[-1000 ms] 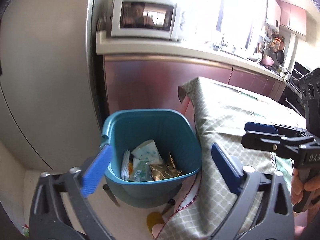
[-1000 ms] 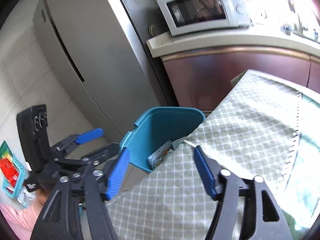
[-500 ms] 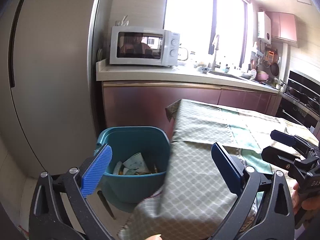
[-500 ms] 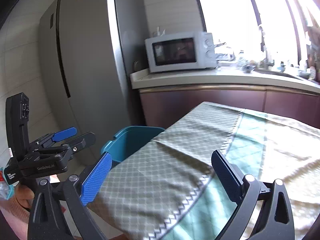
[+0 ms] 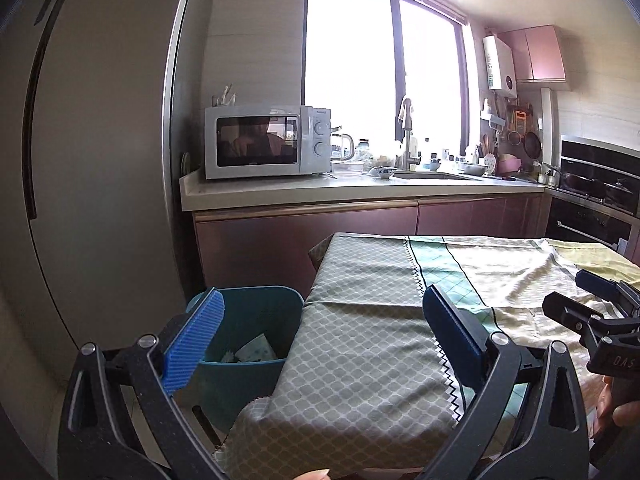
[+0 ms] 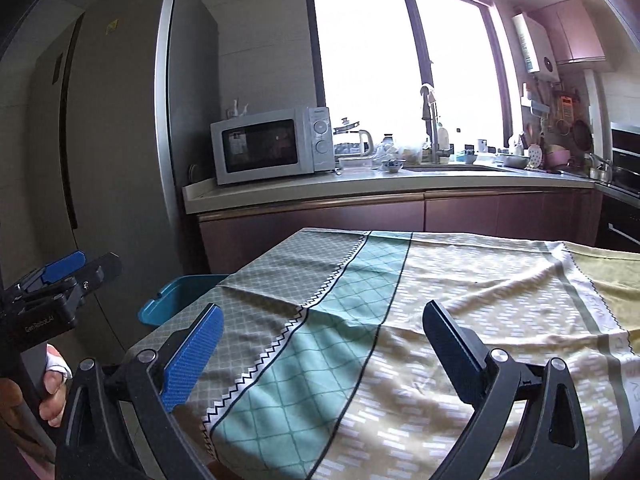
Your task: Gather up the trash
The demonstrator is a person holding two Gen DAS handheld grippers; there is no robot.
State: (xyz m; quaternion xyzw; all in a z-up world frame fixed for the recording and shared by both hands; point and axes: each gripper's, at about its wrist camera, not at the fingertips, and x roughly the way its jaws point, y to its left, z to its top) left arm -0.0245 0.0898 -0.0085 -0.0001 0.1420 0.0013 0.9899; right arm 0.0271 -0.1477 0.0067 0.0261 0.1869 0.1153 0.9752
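A teal trash bin (image 5: 256, 320) stands on the floor at the table's left end, with paper wrappers (image 5: 256, 350) inside; its rim also shows in the right wrist view (image 6: 180, 298). My left gripper (image 5: 320, 344) is open and empty, raised above the bin and the table corner. My right gripper (image 6: 322, 354) is open and empty over the tablecloth (image 6: 440, 304). The right gripper also shows at the right edge of the left wrist view (image 5: 592, 304), and the left gripper at the left edge of the right wrist view (image 6: 68, 268).
A table with a patterned cloth (image 5: 380, 320) fills the foreground. A tall grey fridge (image 5: 92, 160) stands left. A counter (image 5: 360, 192) behind carries a microwave (image 5: 264, 146), a sink and dishes. An oven (image 5: 596, 196) is at the right.
Both grippers have risen and tilted up from the bin to level. The bin has dropped low in both views and the kitchen window has come into sight.
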